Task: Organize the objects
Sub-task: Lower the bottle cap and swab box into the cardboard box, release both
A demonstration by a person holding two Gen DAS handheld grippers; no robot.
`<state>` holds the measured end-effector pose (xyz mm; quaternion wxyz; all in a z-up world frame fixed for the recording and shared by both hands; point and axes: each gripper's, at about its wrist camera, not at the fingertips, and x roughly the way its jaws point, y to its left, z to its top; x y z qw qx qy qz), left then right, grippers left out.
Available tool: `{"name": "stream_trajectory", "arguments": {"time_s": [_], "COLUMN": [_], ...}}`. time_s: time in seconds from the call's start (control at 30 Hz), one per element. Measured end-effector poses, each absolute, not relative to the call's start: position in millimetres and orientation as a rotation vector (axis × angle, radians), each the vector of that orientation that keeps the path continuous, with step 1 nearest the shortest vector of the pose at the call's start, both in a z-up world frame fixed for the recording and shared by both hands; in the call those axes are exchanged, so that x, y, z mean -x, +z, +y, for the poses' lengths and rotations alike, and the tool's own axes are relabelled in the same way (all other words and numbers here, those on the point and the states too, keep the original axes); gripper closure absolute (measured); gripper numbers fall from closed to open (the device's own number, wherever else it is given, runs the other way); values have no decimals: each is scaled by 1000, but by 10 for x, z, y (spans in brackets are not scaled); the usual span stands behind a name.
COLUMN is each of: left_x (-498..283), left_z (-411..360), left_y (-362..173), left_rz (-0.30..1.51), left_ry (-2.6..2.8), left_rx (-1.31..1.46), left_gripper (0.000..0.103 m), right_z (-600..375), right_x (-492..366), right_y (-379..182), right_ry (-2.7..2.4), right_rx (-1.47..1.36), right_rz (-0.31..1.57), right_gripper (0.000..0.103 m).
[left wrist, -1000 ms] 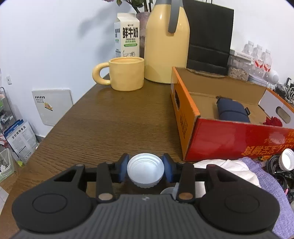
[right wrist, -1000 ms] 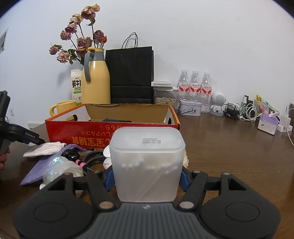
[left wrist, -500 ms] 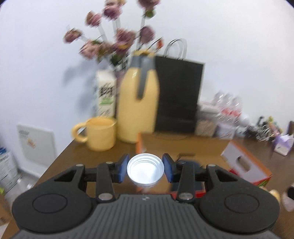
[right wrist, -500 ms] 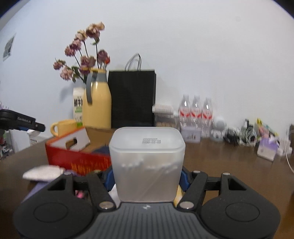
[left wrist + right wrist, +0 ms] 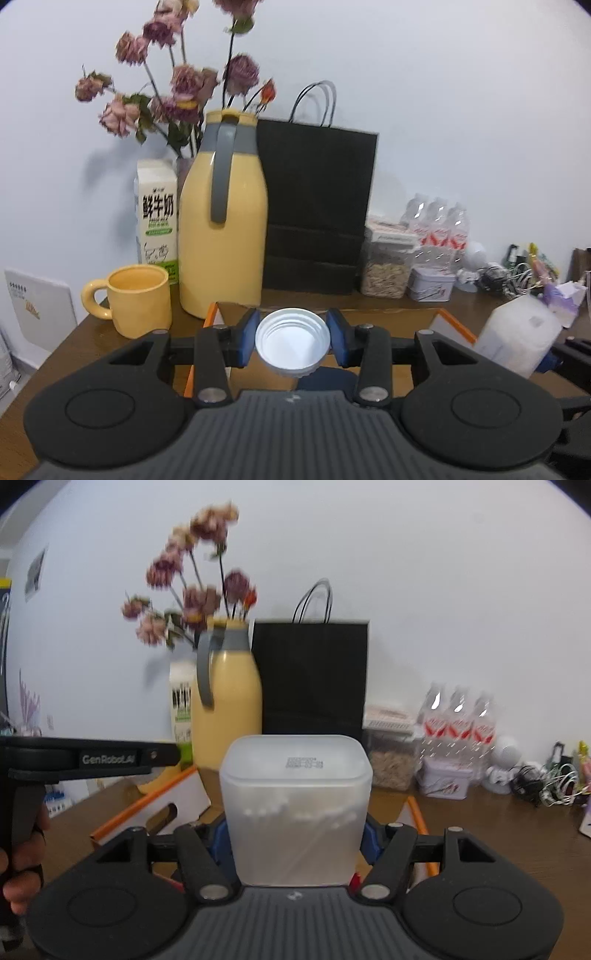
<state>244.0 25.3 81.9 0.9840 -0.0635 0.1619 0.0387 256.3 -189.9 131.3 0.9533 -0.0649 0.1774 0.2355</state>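
Two wrist views split the scene. From the left wrist, the left gripper (image 5: pixel 291 341) has its blue fingers (image 5: pixel 246 341) pressed on a white screw lid (image 5: pixel 291 345), hollow side to the camera, held above the orange cardboard box (image 5: pixel 448 325); a yellow mug (image 5: pixel 138 301) and milk carton (image 5: pixel 157 218) show plainly here, and the frosted container (image 5: pixel 517 334) appears at the right edge. From the right wrist, the right gripper (image 5: pixel 295 838) clamps that frosted container (image 5: pixel 295 808) of cotton swabs over the box (image 5: pixel 155 806), hiding most of it; only here a hand (image 5: pixel 20 864) shows. Both views share the yellow jug (image 5: pixel 223 236) on the counter (image 5: pixel 74 343).
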Motion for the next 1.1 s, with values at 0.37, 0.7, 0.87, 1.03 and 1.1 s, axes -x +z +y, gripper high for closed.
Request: {"name": "stream_trajectory", "arguments": {"time_s": [0.37,0.7,0.87,1.03,1.1], "left_x": [-2714,-2590,-2565,-2547,-2535], "left_z": [357,317,331,337,335], "left_y": [478,522,565,582,588], "left_rz": [431,371,356,354,350], "left_ry": [60,62,68,68,67], "left_rx": [109,106,125,130,132], "left_gripper": [62,0,0,0,0], "right_z": [-1631,-1728,-1814,-1866,-1886], "right_x": [-2951,-2984,-2955,-2946,-2932], "right_y": [907,849,899,931,945], "right_ry": [473,458,454,441,435], "right_rx": [156,144,112,100,96], "right_rz": [528,555,526,510,499], "right_gripper": [39,5,0,0,0]}}
